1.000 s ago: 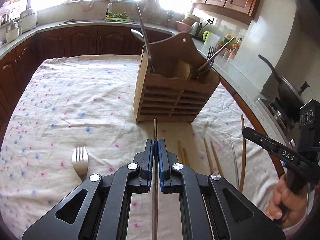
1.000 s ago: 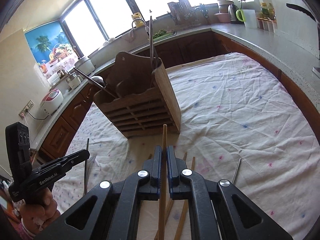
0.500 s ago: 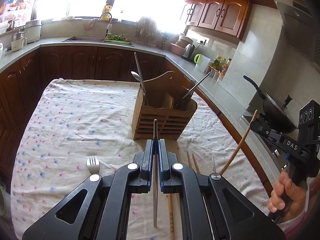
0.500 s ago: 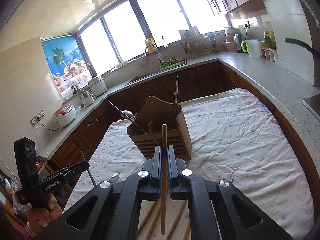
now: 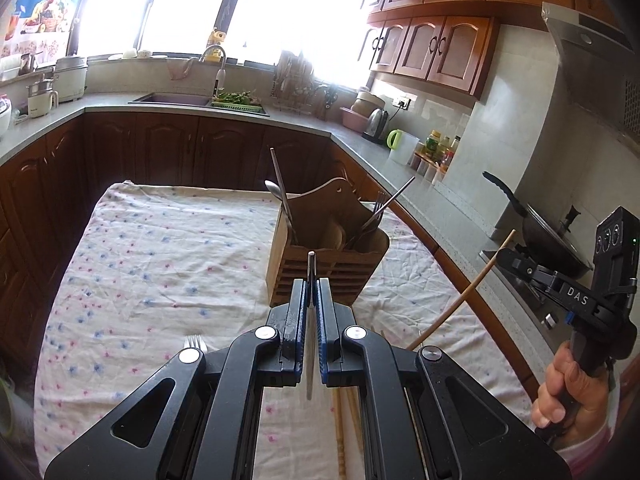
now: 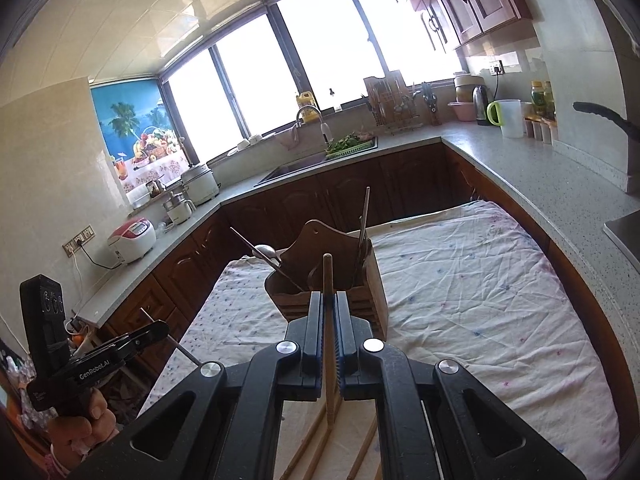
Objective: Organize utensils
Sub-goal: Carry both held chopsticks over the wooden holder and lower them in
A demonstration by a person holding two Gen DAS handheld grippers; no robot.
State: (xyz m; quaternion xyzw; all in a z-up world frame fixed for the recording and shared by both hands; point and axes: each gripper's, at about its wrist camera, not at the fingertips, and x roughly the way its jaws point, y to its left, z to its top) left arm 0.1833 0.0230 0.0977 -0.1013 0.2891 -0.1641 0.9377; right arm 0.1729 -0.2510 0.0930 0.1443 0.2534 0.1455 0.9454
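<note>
My left gripper (image 5: 311,285) is shut on a thin metal chopstick (image 5: 311,268), held in the air short of the wooden utensil holder (image 5: 360,274). The holder stands on the flowered cloth with a spoon, forks and a metal chopstick in it. A fork (image 5: 195,344) and wooden chopsticks (image 5: 340,432) lie on the cloth below. My right gripper (image 6: 328,296) is shut on a wooden chopstick (image 6: 327,272), also raised in front of the holder (image 6: 378,280). Each gripper shows in the other's view: the right gripper (image 5: 506,258) at the right, the left gripper (image 6: 160,326) at the lower left.
The table's flowered cloth (image 5: 160,264) spreads wide to the left of the holder. A grey counter (image 6: 532,176) runs around the room with a sink, kettle and jars. A wok (image 5: 552,240) sits on the stove at the right.
Both grippers have risen above the cloth, each carrying its chopstick, and tilted up. The holder now looks smaller and farther off.
</note>
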